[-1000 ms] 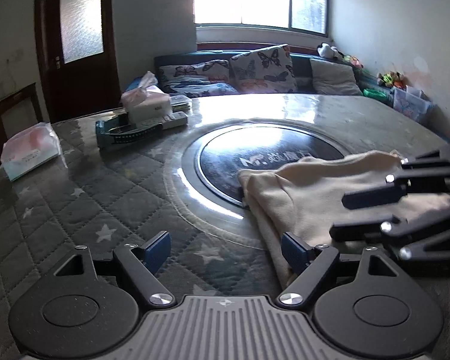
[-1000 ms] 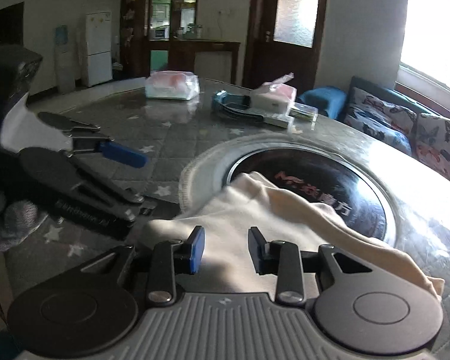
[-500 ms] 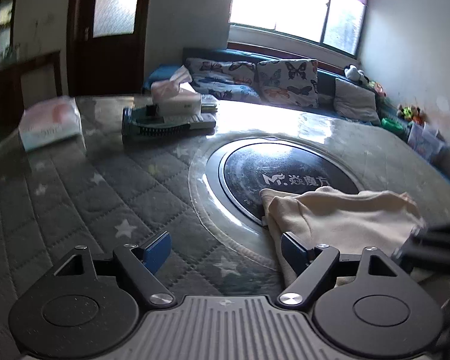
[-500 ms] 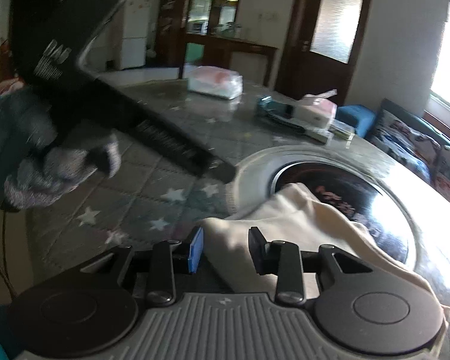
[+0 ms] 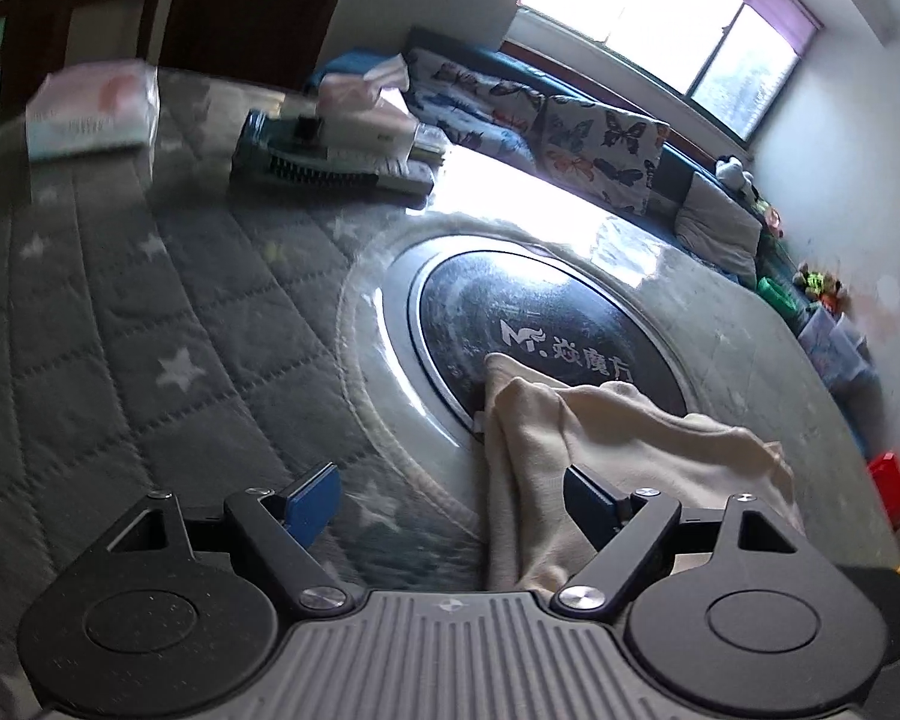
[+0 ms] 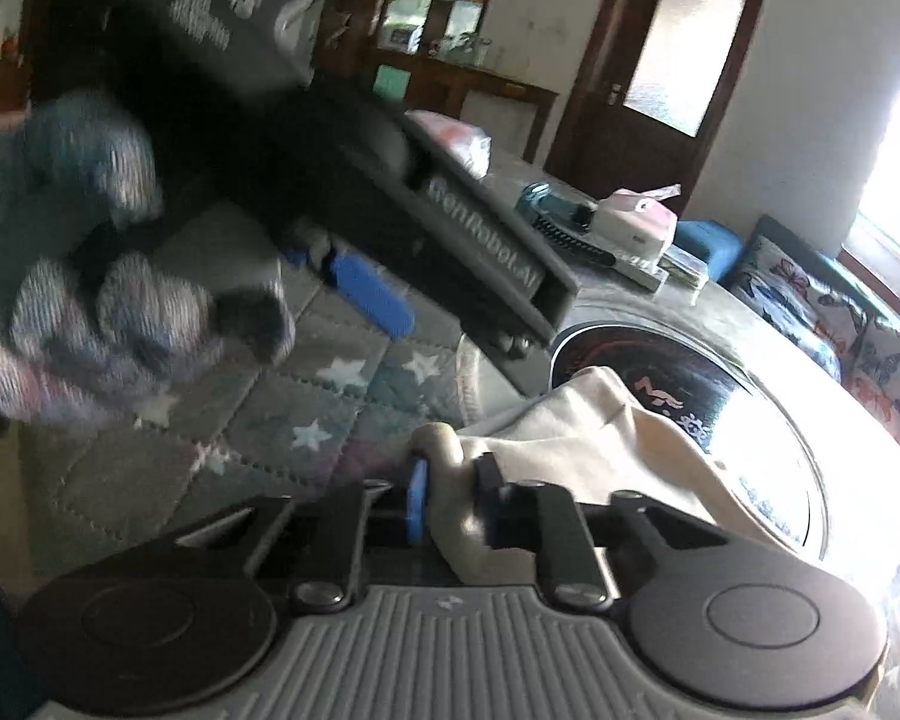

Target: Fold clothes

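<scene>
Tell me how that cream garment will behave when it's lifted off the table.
Probably floppy: the cream garment already bunches where the right tool is closing on its edge. Likely light, since thin folds drape from that pinch. It may drag rather than slide cleanly on the quilted table cover, so the far end could trail.

1. The left hand-held gripper (image 5: 450,507) has a ribbed grey body flanked by two round black discs.
2. Black linkage arms, pinned with silver screws, carry its blue fingertip pads (image 5: 312,503).
3. The right hand-held gripper (image 6: 450,501) is built alike: grey ribbed plate, black discs, silver screw heads and a blue pad (image 6: 417,501).
4. In the right wrist view the left tool's long grey-and-black housing bears pale lettering, too blurred to read in full.
5. The person's left hand (image 6: 114,324) wears a speckled grey knit glove.
6. A thin dark cable runs down that view's left edge.
</scene>
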A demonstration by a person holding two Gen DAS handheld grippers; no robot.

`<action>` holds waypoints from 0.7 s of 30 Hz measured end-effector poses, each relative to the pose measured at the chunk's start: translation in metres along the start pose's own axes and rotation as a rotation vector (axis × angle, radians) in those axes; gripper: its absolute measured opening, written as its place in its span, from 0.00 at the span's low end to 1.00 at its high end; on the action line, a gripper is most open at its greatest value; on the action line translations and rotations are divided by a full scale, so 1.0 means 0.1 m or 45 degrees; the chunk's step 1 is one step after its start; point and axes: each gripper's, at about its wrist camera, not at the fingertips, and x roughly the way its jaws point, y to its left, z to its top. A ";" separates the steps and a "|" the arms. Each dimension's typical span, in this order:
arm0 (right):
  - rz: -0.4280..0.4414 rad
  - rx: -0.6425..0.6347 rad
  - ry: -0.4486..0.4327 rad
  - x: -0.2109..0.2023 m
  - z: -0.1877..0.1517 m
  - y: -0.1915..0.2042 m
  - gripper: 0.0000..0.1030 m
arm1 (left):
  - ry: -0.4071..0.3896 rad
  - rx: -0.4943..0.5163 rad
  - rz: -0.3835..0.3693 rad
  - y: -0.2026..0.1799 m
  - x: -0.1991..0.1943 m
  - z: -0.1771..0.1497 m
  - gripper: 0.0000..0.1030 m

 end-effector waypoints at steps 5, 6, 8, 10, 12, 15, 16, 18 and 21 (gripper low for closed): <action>0.048 0.171 -0.060 -0.14 0.02 -0.24 0.10 | 0.031 -0.103 -0.056 -0.05 0.11 0.05 0.82; 0.056 0.199 -0.071 -0.17 0.02 -0.29 0.10 | 0.037 -0.125 -0.066 -0.07 0.13 0.06 0.82; 0.071 0.253 -0.096 -0.23 0.03 -0.37 0.10 | 0.051 -0.170 -0.087 -0.09 0.17 0.08 0.82; 0.079 0.298 -0.120 -0.29 0.02 -0.45 0.09 | 0.061 -0.206 -0.110 -0.12 0.20 0.10 0.81; 0.084 0.328 -0.138 -0.35 0.00 -0.49 0.09 | 0.082 -0.232 -0.130 -0.15 0.25 0.11 0.80; 0.099 0.351 -0.159 -0.42 -0.03 -0.52 0.09 | 0.103 -0.251 -0.142 -0.20 0.31 0.10 0.71; 0.102 0.350 -0.163 -0.44 -0.04 -0.51 0.09 | 0.105 -0.255 -0.143 -0.21 0.33 0.10 0.65; 0.111 0.351 -0.161 -0.44 -0.06 -0.51 0.09 | 0.112 -0.252 -0.133 -0.23 0.34 0.08 0.54; 0.124 0.355 -0.154 -0.44 -0.09 -0.49 0.09 | 0.122 -0.248 -0.117 -0.25 0.37 0.05 0.36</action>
